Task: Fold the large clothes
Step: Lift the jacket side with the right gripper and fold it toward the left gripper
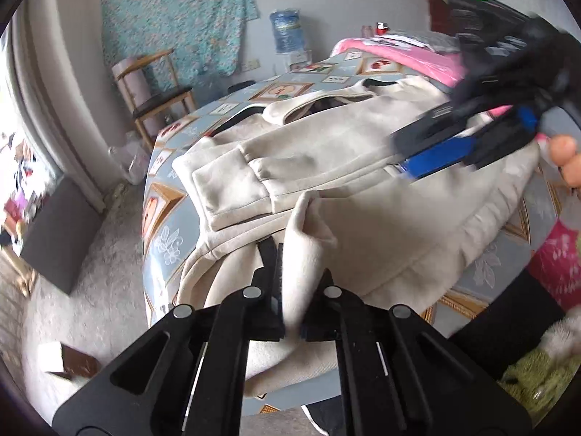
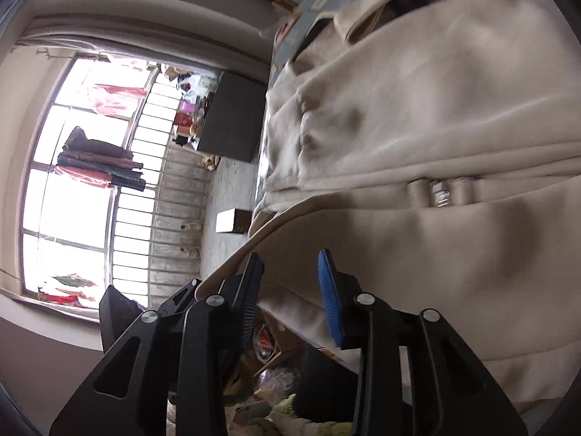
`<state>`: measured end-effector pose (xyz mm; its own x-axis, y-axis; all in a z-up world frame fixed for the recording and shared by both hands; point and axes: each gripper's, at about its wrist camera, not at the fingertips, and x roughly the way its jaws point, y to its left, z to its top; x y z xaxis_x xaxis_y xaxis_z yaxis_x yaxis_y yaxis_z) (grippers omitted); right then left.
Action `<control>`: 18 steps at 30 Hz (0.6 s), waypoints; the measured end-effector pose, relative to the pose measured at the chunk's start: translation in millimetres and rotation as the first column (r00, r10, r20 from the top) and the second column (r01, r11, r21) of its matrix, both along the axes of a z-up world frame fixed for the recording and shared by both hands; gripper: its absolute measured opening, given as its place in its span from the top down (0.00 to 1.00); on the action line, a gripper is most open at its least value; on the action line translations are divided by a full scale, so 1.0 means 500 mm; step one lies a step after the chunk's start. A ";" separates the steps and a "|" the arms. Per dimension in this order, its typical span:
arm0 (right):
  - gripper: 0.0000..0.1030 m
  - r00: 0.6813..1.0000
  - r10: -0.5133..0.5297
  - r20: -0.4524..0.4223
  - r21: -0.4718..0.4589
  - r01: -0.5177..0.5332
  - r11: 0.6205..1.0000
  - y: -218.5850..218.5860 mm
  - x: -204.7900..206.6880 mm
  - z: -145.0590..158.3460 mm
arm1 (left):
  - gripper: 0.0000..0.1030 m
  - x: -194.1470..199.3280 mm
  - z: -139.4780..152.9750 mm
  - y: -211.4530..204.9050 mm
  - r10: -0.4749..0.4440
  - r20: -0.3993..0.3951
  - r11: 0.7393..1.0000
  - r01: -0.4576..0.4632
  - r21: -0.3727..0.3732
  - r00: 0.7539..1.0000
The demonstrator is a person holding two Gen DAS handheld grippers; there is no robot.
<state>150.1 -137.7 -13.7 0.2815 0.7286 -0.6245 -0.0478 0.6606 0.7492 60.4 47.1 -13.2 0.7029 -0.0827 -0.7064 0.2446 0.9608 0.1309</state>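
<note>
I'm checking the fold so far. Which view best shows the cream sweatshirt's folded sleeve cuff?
The left wrist view: the sleeve cuff lies flat across the cream sweatshirt, fully visible. The right wrist view is rotated, blurred and too close; it shows only sweatshirt folds, with no clear cuff.

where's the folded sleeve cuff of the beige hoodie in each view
Left wrist view: the sleeve cuff lies left of centre on the beige hoodie, beyond the left gripper, which pinches a fold of fabric.
Right wrist view: blurred, so the cuff cannot be picked out with certainty; the hoodie fills the right half, above the open right gripper.
Shared landmark: the hoodie's dark neck opening.
</note>
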 end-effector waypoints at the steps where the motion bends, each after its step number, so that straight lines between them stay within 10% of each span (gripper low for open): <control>1: 0.56 0.998 -0.041 0.040 -0.042 0.043 0.998 -0.048 -0.010 0.016 | 0.95 0.008 -0.001 0.006 0.022 -0.017 0.999 -0.023 -0.023 1.000; 7: 0.54 0.943 -0.305 0.134 -0.281 0.332 0.901 -0.317 -0.029 0.041 | 0.95 0.045 -0.022 0.025 0.129 -0.072 0.990 -0.134 -0.055 0.989; 18: 0.54 0.956 -0.276 -0.099 -0.026 0.274 0.961 -0.451 0.056 -0.107 | 0.95 0.086 -0.053 0.040 0.214 -0.141 0.975 -0.220 -0.030 0.967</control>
<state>178.3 -363.3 -67.4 0.4052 0.6242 -0.6680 0.2124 0.6464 0.7328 103.5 66.9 -39.8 0.6054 0.0272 -0.7955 0.0419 0.9969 0.0659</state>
